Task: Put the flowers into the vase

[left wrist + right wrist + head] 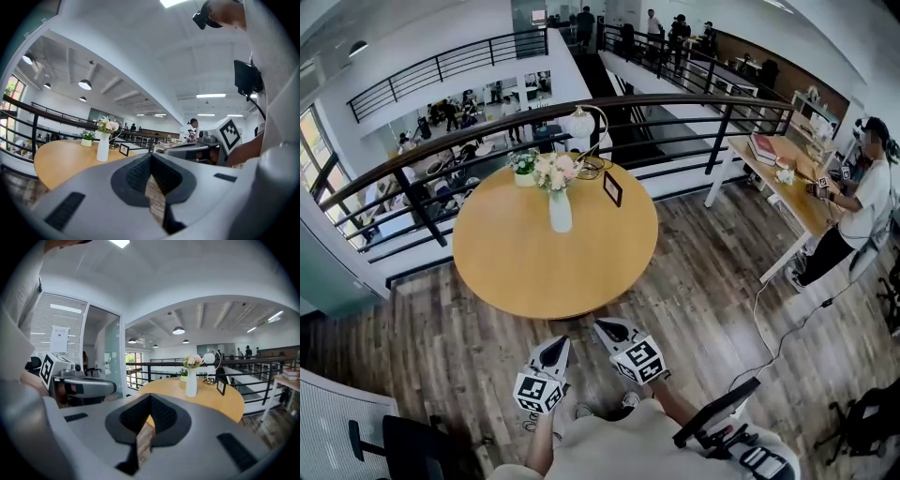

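A round tabletop [516, 272] is seen at 12 o'clock from the person, with both grippers held short of its near edge, over the floor. A white vase [560, 211] is stood upright, its long axis vertical, a little toward 12 o'clock from the tabletop's middle. The flowers [555, 172] are seen in its mouth, so the task is judged done or nearly so. The vase is found at 12 o'clock from both grippers and well apart from them. The right gripper [605, 326] is judged slightly nearer than the left gripper [558, 343]. Both pairs of jaws are closed together, and nothing is held or touched by either.
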